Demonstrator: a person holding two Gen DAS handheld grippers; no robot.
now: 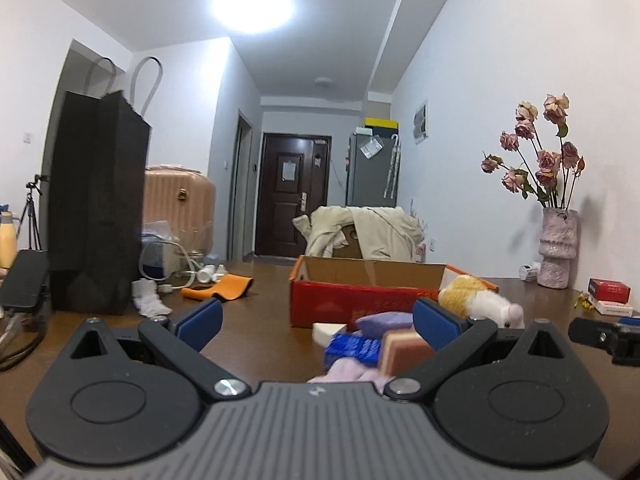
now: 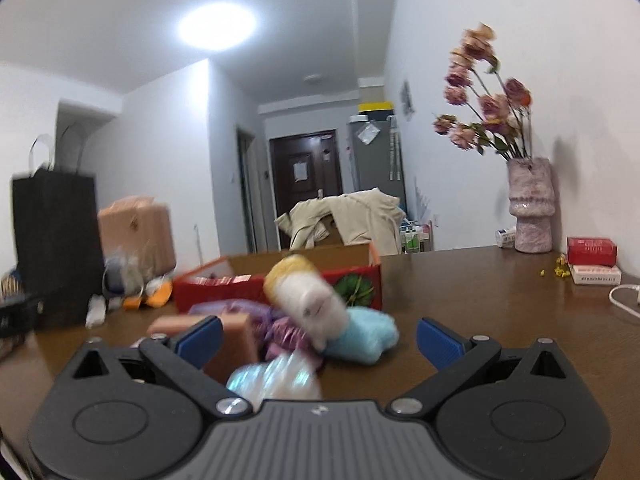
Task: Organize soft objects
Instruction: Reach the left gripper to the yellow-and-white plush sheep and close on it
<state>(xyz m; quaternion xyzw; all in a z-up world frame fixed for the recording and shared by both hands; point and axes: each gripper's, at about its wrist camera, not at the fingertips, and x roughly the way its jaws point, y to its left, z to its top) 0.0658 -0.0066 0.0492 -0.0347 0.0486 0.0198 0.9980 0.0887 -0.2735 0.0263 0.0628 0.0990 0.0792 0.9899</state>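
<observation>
A red cardboard box (image 1: 340, 300) with an open top stands on the brown table, seen too in the right wrist view as the box (image 2: 224, 292). In front of it lies a heap of soft items: a yellow-and-white plush toy (image 2: 304, 292), a light blue sponge (image 2: 366, 340), a purple cloth (image 2: 280, 330), a pink-brown sponge block (image 2: 236, 344) and a shiny wrapped packet (image 2: 276, 378). In the left wrist view the plush (image 1: 480, 300), a lilac pillow (image 1: 386, 322) and a blue packet (image 1: 352, 348) show. My left gripper (image 1: 316, 322) and right gripper (image 2: 318, 338) are both open, holding nothing.
A tall black paper bag (image 1: 96, 208) stands at the left with white tissues (image 1: 150, 298) and an orange cloth (image 1: 224, 286) beside it. A vase of dried roses (image 1: 556, 248) and red boxes (image 1: 608, 292) sit at the right by the wall. A white cable (image 2: 624, 300) lies far right.
</observation>
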